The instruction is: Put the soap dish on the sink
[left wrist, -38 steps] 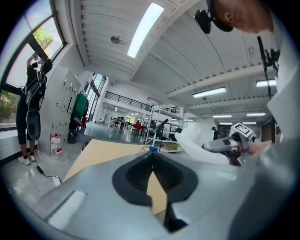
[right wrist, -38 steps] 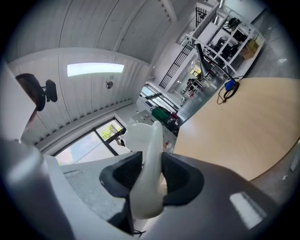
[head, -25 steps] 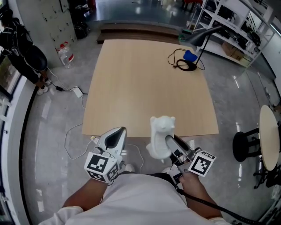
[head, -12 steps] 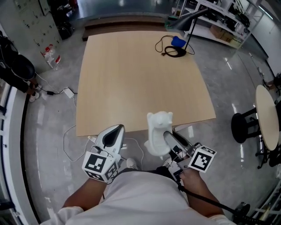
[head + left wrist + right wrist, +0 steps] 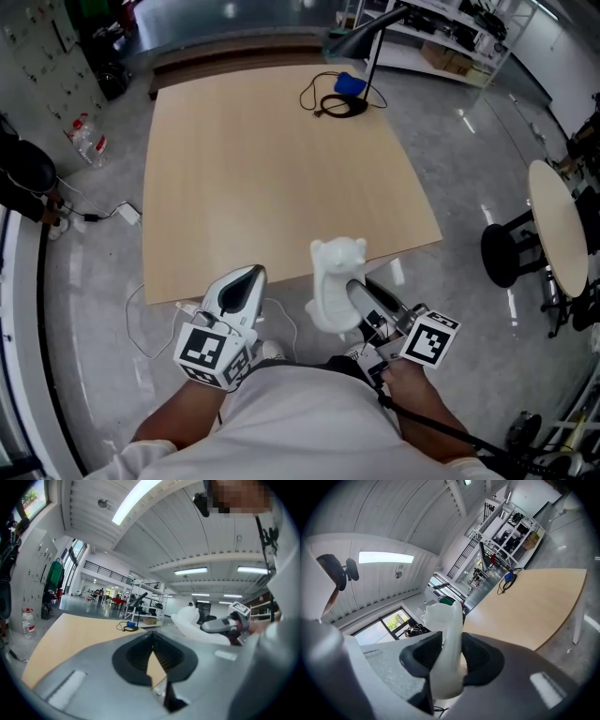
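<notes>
Square light-wood tabletop (image 5: 281, 159): mostly bare. Far right corner: black desk lamp (image 5: 361, 39), coiled black cable (image 5: 339, 105) at its base, small blue object (image 5: 349, 82) just beside the coil.

Glossy grey floor (image 5: 469, 159): clear plastic water bottles (image 5: 86, 141) far left; white power adapter (image 5: 129, 215) with white cord (image 5: 141, 323) at table's left; black stool (image 5: 506, 253) and round pale side table (image 5: 560, 225) right.

The soap dish (image 5: 330, 279) looks like matt white plastic. The table (image 5: 272, 169) has a smooth, pale wood-grain top. The grey floor (image 5: 469, 131) is polished and glossy.
</notes>
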A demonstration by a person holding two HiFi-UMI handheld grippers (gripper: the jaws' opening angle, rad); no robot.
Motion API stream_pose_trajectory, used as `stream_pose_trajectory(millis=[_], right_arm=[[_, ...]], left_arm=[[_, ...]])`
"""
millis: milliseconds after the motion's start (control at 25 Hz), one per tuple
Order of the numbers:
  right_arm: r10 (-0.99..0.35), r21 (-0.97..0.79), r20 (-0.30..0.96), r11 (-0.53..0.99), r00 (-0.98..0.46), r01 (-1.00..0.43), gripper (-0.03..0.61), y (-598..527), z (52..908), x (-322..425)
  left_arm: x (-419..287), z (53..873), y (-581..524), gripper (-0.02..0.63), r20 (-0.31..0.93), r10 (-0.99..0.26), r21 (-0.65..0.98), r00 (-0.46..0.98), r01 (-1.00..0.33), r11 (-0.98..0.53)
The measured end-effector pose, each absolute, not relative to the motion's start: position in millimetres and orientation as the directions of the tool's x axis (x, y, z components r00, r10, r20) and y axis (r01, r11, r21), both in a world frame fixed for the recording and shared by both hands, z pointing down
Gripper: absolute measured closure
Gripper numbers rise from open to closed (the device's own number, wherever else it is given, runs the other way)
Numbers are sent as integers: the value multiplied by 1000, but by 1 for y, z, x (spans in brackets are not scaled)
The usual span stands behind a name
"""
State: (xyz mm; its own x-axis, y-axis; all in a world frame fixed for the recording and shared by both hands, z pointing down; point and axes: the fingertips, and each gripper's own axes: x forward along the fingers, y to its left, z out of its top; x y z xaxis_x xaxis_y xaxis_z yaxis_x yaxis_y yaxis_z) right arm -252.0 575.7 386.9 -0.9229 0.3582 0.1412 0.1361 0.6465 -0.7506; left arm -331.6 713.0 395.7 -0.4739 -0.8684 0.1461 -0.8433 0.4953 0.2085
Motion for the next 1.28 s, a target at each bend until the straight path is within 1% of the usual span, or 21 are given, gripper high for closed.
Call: stream_pose_trajectory(millis=[200, 640, 1080, 1280], right_arm=[[311, -743, 149, 661, -938, 101, 443, 562, 389, -243], [193, -751, 132, 660, -972, 29, 443, 484, 385, -190], [39, -768, 101, 638, -994, -53, 443, 420, 384, -147], [-29, -772, 85, 630, -996, -84, 443, 397, 384, -130]], left_arm=[[-330, 396, 695, 606, 141, -893, 206, -428, -869, 449], [-293, 390, 599, 606, 138, -943, 187, -303, -927, 326], [-272, 383, 527, 606, 149, -969, 163, -197, -962, 221], [-259, 379, 496, 606, 149, -980, 143, -129, -978, 151]])
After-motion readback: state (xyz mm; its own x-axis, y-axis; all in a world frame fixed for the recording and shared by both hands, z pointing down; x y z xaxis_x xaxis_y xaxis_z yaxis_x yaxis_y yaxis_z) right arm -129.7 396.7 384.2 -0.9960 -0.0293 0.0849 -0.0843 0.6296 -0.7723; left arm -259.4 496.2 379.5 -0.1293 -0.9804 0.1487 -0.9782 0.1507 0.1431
